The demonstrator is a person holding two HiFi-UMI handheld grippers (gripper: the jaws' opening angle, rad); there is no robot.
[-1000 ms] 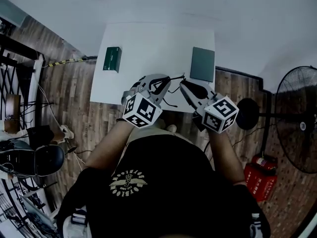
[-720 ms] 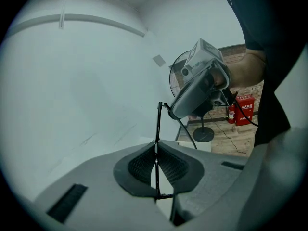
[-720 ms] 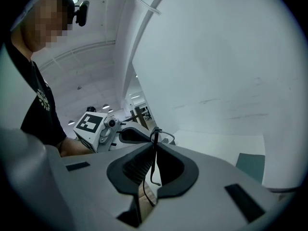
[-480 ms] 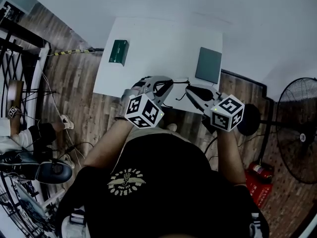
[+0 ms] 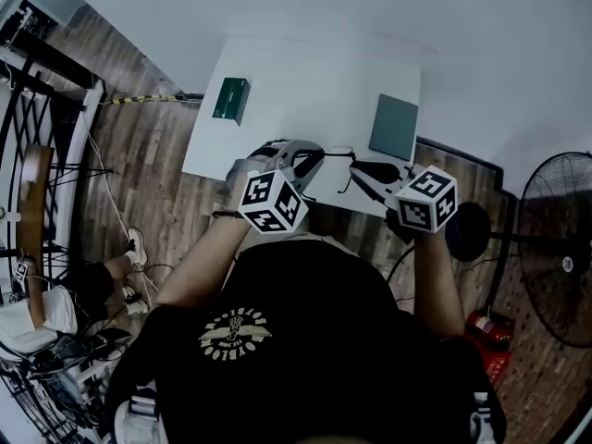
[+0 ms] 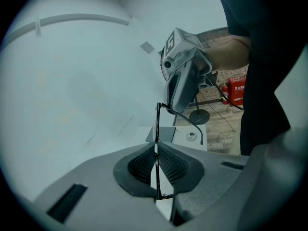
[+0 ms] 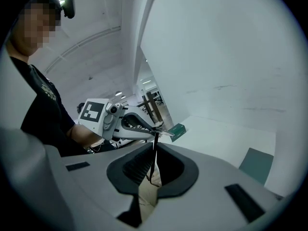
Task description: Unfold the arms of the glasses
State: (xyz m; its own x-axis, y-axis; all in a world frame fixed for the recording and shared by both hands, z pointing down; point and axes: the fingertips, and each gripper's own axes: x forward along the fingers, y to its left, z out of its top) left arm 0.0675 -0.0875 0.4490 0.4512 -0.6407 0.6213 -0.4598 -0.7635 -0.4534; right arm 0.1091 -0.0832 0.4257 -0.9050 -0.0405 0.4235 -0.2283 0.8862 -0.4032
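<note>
Thin black-framed glasses hang in the air between my two grippers, above the near edge of the white table. My left gripper is shut on one thin edge of the frame, which runs upright between its ribbed pads. My right gripper is shut on another thin black part of the glasses. In the left gripper view the right gripper sits just beyond the frame, and one curved arm dangles below it. The lenses are hard to make out.
A green box lies at the table's left side and a grey-green flat case at its right. A standing fan and a red extinguisher are on the wooden floor to the right. The person's torso fills the lower head view.
Both grippers have shifted slightly and turned, the glasses still held between them. The head view has drifted, so the table sits further right and higher.
</note>
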